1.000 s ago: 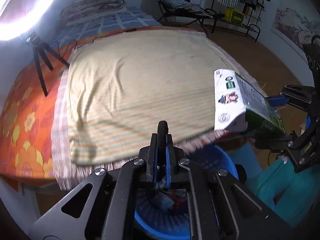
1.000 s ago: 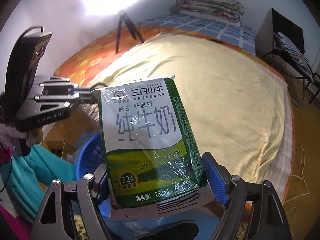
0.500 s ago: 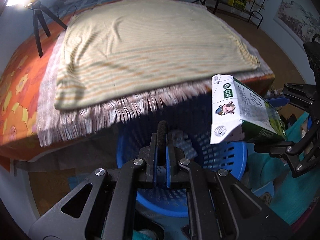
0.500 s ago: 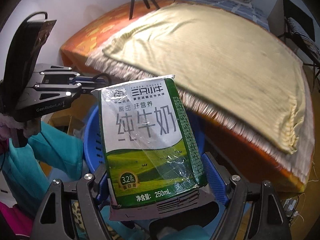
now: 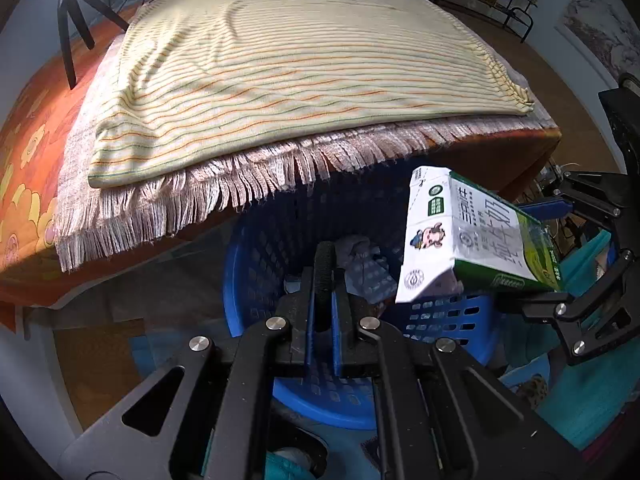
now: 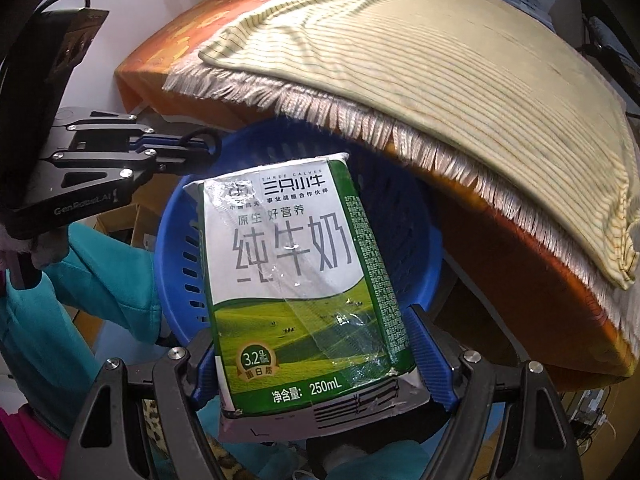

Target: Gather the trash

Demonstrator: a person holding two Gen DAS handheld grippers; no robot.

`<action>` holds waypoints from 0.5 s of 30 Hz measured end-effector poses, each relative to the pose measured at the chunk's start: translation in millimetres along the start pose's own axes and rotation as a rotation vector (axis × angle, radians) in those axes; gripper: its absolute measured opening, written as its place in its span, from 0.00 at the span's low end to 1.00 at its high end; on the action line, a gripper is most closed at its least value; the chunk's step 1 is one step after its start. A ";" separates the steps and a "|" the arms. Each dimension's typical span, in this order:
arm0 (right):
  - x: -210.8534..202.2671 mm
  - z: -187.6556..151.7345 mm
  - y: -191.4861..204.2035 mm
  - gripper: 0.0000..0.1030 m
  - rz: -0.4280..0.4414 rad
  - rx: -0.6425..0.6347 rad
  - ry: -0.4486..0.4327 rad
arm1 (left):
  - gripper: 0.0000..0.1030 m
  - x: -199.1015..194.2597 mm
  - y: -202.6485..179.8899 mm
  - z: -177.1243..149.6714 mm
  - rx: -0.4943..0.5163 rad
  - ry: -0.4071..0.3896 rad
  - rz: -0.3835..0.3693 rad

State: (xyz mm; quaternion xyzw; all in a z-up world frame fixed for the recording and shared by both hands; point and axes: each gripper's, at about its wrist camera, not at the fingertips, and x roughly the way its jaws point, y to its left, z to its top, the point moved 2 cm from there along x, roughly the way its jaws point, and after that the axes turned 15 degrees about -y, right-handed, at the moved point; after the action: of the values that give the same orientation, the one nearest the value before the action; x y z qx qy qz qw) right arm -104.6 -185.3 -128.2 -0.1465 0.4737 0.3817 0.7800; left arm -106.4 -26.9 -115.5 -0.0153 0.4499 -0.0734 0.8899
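Right tool clamped on a green-and-white milk carton, held by its lower sides, nose angled down over the blue basket. Left tool clenched on a black ring-like loop, too small to identify, also poised above the basket's mouth. Inside the basket, crumpled grey scraps already lying at the bottom: some collecting done. Left to do, by the look of it: release of the carton into the basket, perhaps the loop too. Teal clothing of a person at the left. Beyond, bed edge overhanging the basket, with fringed pink throw and striped yellow blanket over an orange floral cover. Farther off, black tripod, rack and wooden floor.
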 end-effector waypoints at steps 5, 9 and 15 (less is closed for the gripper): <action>1.6 1.8 -4.5 0.81 0.001 0.023 -0.004 | 0.32 2.8 -2.5 1.2 0.003 -0.001 0.005; -0.8 2.4 -9.9 0.85 -0.003 0.034 -0.012 | 0.43 2.3 -4.3 4.1 0.010 -0.013 0.012; -1.2 3.7 -14.3 0.89 -0.007 0.055 -0.017 | 0.54 6.6 -3.0 6.0 0.002 -0.005 0.015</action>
State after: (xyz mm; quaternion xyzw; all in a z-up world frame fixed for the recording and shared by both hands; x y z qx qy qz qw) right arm -92.1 -193.1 -127.2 -0.1232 0.4769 0.3670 0.7891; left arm -98.1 -31.1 -117.0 -0.0113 0.4478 -0.0672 0.8916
